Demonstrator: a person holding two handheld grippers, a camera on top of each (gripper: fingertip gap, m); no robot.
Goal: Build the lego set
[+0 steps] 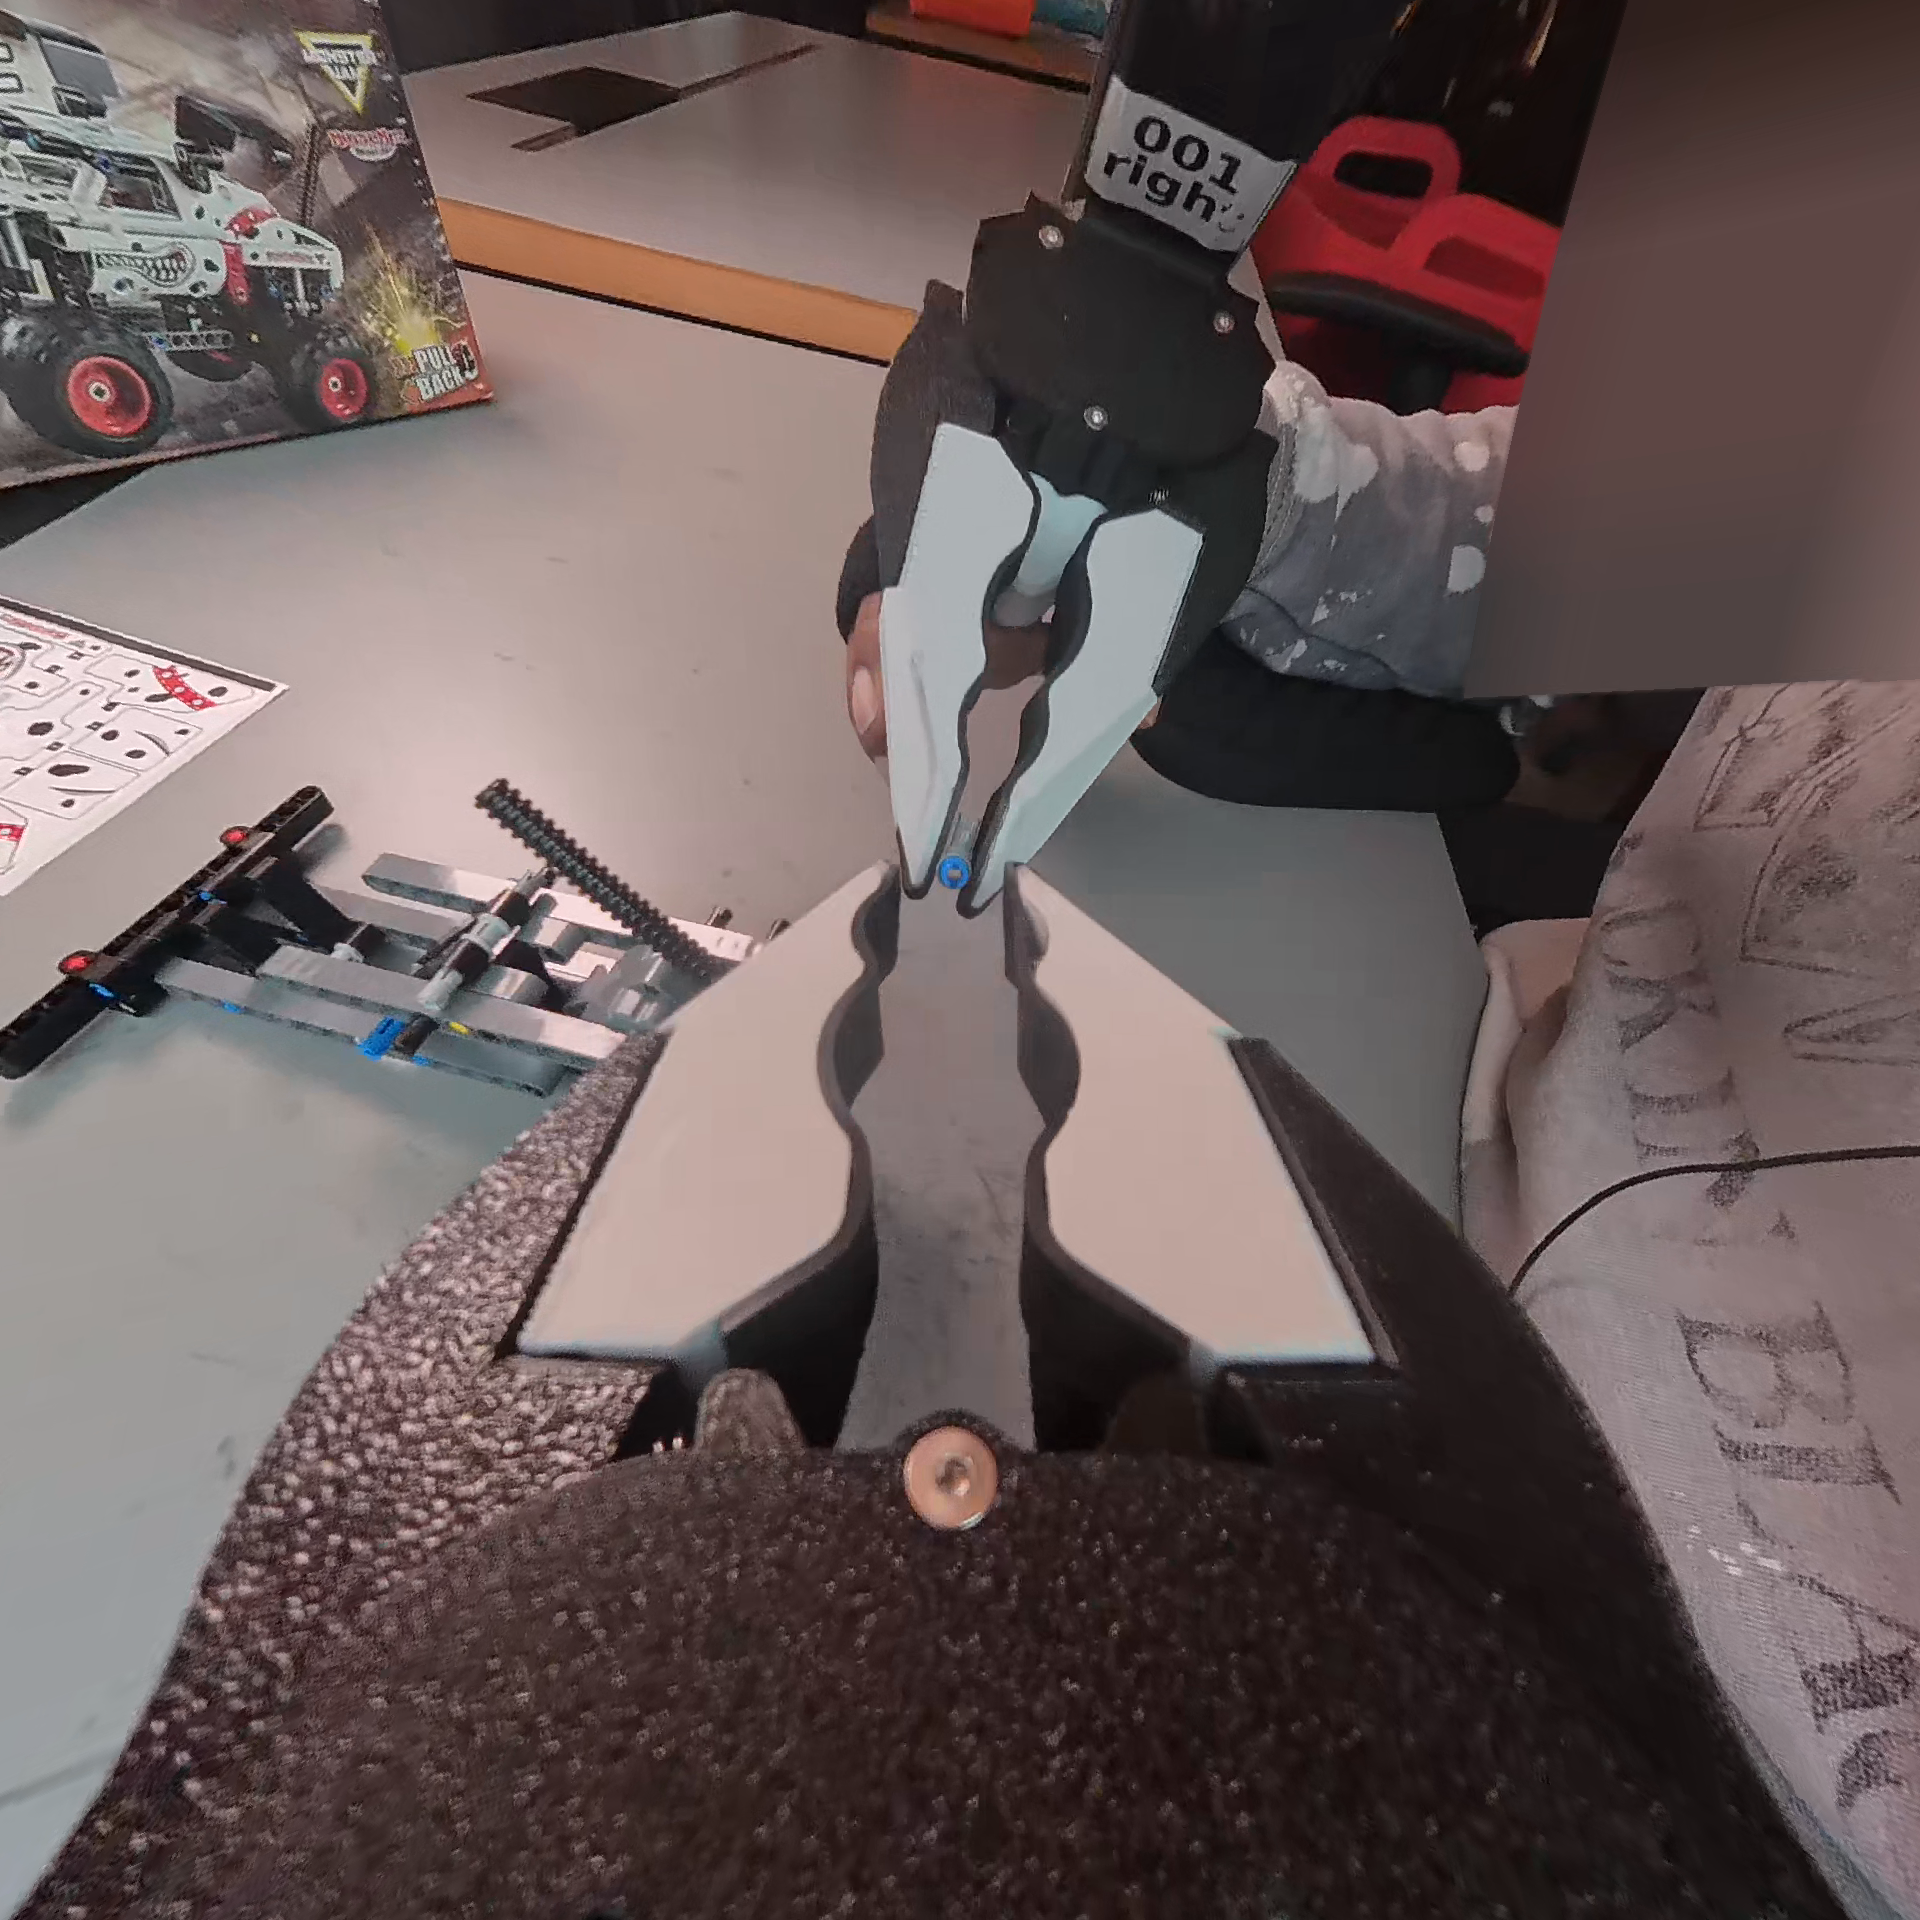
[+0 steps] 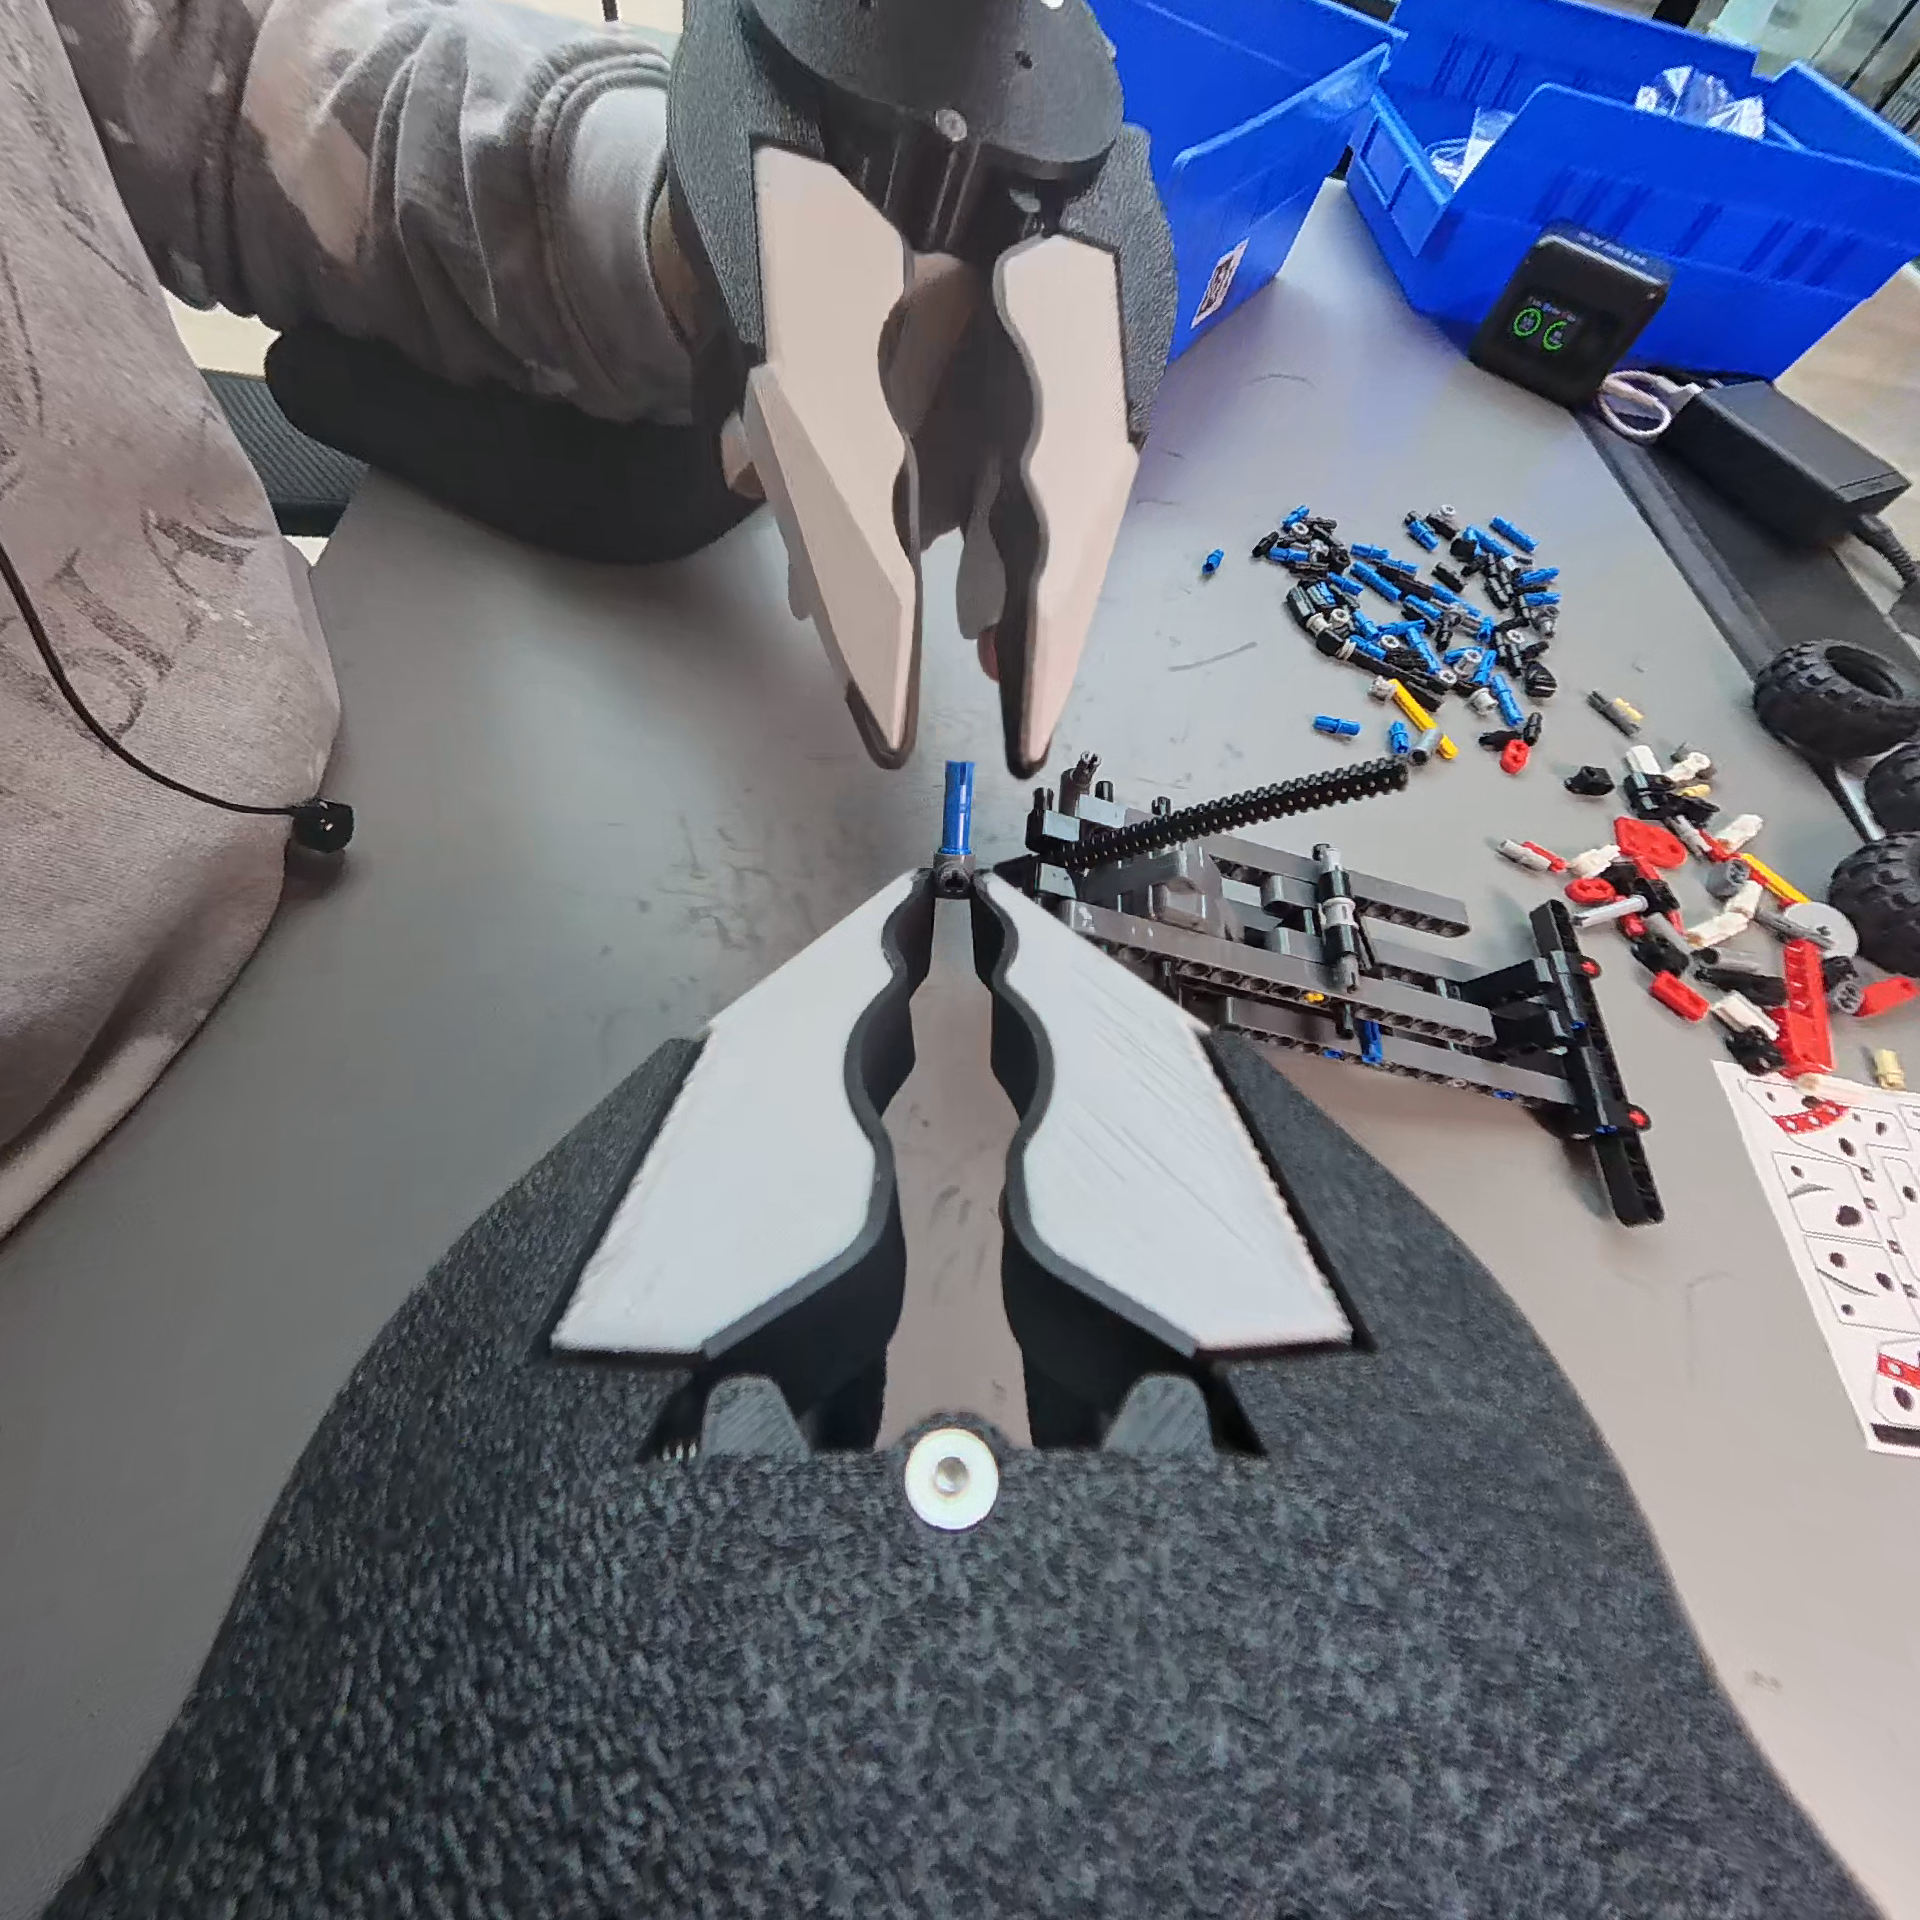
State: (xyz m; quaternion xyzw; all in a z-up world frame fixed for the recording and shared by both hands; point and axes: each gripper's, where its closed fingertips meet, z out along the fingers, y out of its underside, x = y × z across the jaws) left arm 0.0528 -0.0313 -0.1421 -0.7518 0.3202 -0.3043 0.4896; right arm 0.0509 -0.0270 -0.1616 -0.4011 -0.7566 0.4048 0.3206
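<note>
While the right gripper (image 2: 951, 883) is pinching a small dark connector with a blue plastic pin (image 2: 957, 816) sticking out, the left gripper (image 2: 961, 764) is waiting just beside it, fingers a little apart and empty, likely to take it. The half-built grey and black lego frame (image 2: 1340, 956) is lying nearby on the grey table (image 2: 582, 790).

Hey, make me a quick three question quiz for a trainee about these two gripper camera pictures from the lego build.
1. True or false: the right gripper is pinching a small part with a blue pin sticking out.
2. What stands against the half-built frame? A) a black toothed bar B) a yellow ruler C) a green hose
3. Fill in: the left gripper is ____, with nothing between its fingers.

Key: 1 true; 2 A; 3 open.
</note>
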